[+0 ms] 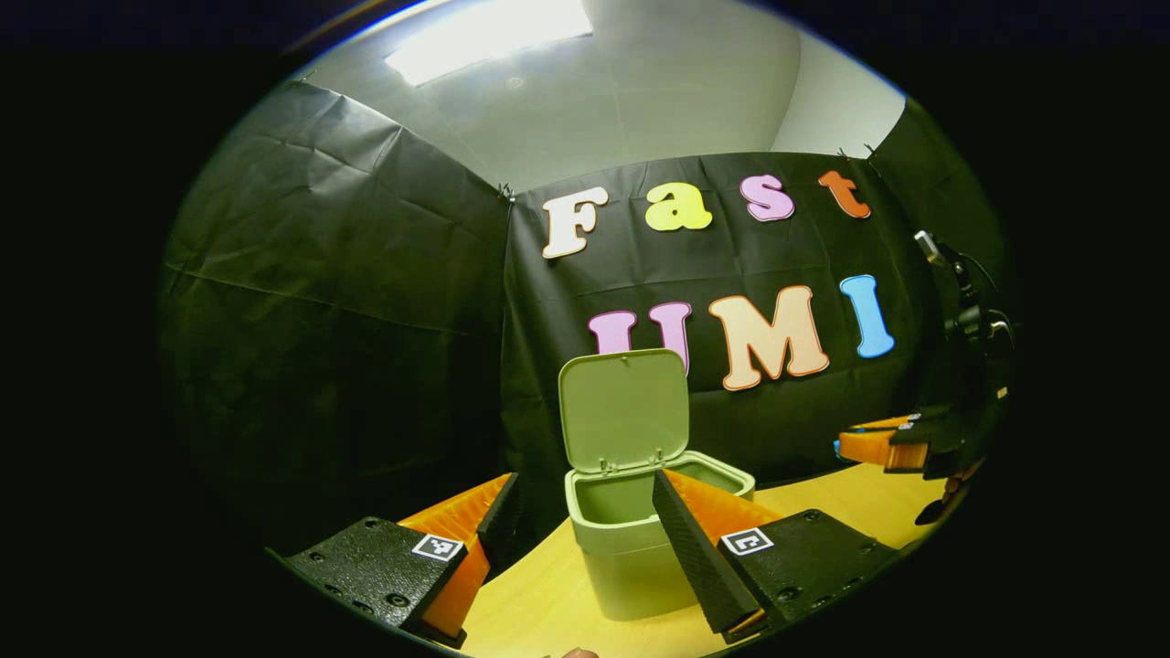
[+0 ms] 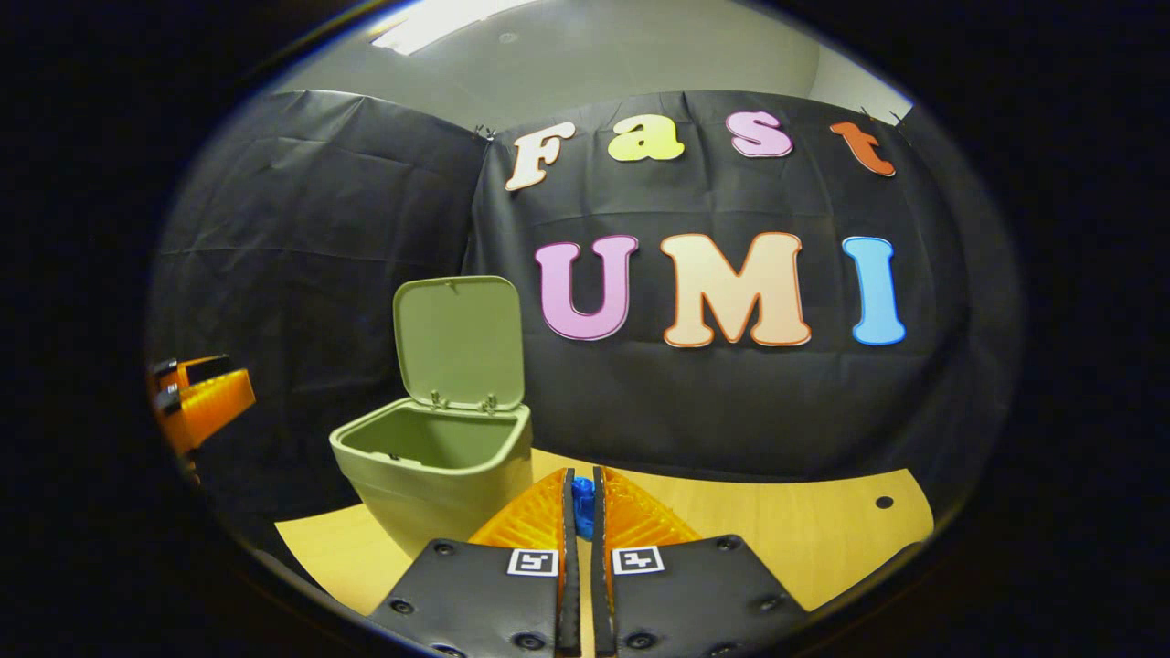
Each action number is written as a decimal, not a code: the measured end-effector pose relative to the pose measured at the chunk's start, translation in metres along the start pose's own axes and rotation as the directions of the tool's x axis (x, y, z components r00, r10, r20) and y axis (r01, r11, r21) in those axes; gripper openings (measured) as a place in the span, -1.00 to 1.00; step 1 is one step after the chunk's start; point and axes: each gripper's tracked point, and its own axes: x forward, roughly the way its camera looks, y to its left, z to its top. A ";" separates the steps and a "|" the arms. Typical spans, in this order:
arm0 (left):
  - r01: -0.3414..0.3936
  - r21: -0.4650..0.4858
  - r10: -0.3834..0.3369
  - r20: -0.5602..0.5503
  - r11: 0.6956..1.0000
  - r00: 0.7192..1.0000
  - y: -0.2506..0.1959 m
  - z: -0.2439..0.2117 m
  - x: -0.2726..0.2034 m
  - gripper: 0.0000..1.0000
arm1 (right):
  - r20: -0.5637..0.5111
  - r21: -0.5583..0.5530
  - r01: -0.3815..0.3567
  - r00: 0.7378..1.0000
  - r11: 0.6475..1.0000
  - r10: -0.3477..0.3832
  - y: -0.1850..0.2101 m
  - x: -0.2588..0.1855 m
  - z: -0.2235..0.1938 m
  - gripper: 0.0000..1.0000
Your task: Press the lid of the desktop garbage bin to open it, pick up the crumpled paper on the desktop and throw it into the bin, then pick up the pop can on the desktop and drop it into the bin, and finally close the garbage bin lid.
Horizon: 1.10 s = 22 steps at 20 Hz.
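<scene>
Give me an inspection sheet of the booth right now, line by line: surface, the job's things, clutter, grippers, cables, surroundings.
Surface: light wooden desktop, with a small dark hole near its right edge.
Job's things: green garbage bin stands on the desktop, its lid swung up and upright; the inside that shows looks bare. Crumpled paper and pop can: nothing seen for certain.
Clutter: nothing seen.
Grippers: left gripper open, fingers spread either side of the bin's front. Right gripper fingers nearly together, with a small blue thing between them; what it is I cannot tell.
Cables: a dark cable by a mounted device at the right wall.
Surroundings: black cloth walls, pale ceiling with a light panel.
</scene>
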 end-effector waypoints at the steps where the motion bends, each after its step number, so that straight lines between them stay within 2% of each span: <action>1: -0.002 0.001 0.002 -0.011 1.000 1.000 0.006 -0.004 0.000 0.72 | 0.011 0.005 -0.011 1.000 1.000 0.011 0.009 0.008 0.004 -0.86; 5: -0.044 0.045 0.045 -0.039 0.998 0.998 0.047 -0.017 -0.008 0.72 | 0.029 0.086 -0.050 0.998 0.995 0.048 0.046 0.044 0.009 -0.86; 11: -0.099 0.067 0.105 -0.096 0.993 0.990 0.080 -0.036 -0.028 0.72 | 0.063 0.223 -0.131 0.991 0.966 0.120 0.094 0.077 0.013 -0.85; 13: -0.114 0.059 0.120 -0.110 0.992 0.987 0.086 -0.039 -0.032 0.73 | 0.042 0.257 -0.128 0.992 0.958 0.121 0.100 0.094 0.008 -0.86; 14: -0.117 0.056 0.123 -0.115 0.992 0.986 0.087 -0.041 -0.033 0.73 | 0.026 0.293 -0.141 0.990 0.946 0.139 0.105 0.096 0.005 -0.78; 15: -0.114 0.055 0.120 -0.119 0.992 0.986 0.086 -0.041 -0.032 0.73 | 0.008 0.330 -0.161 0.986 0.930 0.167 0.110 0.098 0.000 -0.69; 16: -0.102 0.050 0.108 -0.121 0.993 0.987 0.081 -0.041 -0.032 0.73 | -0.015 0.360 -0.165 0.983 0.918 0.182 0.111 0.099 -0.003 -0.44; 17: -0.089 0.044 0.094 -0.120 0.995 0.988 0.075 -0.040 -0.029 0.73 | 0.002 0.373 -0.182 0.981 0.910 0.195 0.113 0.099 0.002 -0.34; 18: -0.076 0.038 0.080 -0.118 0.996 0.990 0.070 -0.040 -0.028 0.73 | 0.005 0.371 -0.169 0.984 0.913 0.180 0.107 0.096 0.005 0.23; 20: -0.045 0.023 0.047 -0.112 0.999 0.993 0.056 -0.038 -0.023 0.73 | 0.019 0.351 -0.157 0.987 0.923 0.161 0.094 0.092 0.014 0.96; 21: -0.024 0.017 0.026 -0.107 1.000 0.994 0.047 -0.036 -0.020 0.73 | 0.022 0.333 -0.148 0.989 0.931 0.149 0.088 0.086 0.016 0.87; 22: 0.001 0.010 0.000 -0.104 1.000 0.995 0.035 -0.036 -0.017 0.73 | 0.032 0.310 -0.136 0.991 0.941 0.133 0.078 0.080 0.021 0.87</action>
